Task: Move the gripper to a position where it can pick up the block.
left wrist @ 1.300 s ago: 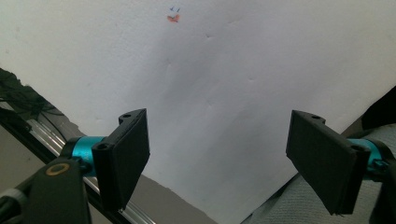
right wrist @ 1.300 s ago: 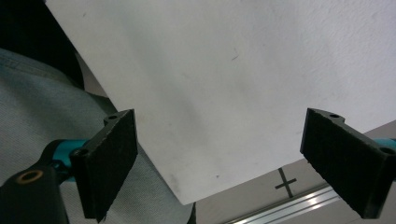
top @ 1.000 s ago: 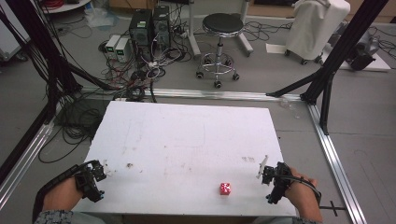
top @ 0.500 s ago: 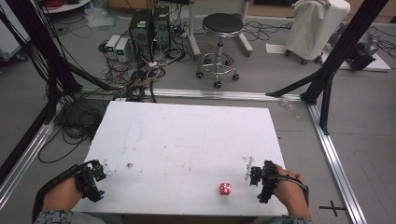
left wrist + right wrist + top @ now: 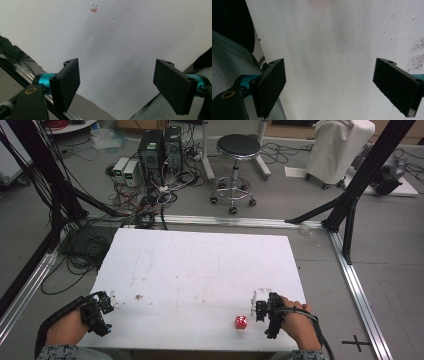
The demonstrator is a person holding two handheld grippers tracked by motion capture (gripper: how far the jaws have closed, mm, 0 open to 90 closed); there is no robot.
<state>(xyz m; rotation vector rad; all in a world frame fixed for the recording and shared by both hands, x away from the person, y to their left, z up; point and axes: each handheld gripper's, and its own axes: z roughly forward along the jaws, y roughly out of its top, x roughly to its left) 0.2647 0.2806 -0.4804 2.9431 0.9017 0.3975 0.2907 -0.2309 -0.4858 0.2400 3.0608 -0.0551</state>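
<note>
Two black jaws stand wide apart on our right gripper [image 5: 262, 311], with nothing between them; in the right gripper view we see bare white table [image 5: 342, 50] in the gap and a faint pinkish blur at the top edge, which may be the die though we cannot tell. From above, the red die [image 5: 241, 322] sits on the white table near its front edge, just beside the right gripper at about eight o'clock from the jaw tips, apart from them and not touched. We judge the die to be light, hard and stiff, a small cube with smooth faces that could slip or roll away if nudged at a corner, so we would set the pads flat on two opposite faces and close squarely around its middle. It looks unlikely to break. Farther out, our left gripper [image 5: 101, 305] rests at the table's front left corner, at about nine o'clock from the die and well apart from it, its jaws likewise spread wide and empty in the left gripper view. As for writing, the die's white pips are too small to count, and a small red and dark mark [image 5: 94, 9] on the tabletop is unreadable; we see no brand or label.
</note>
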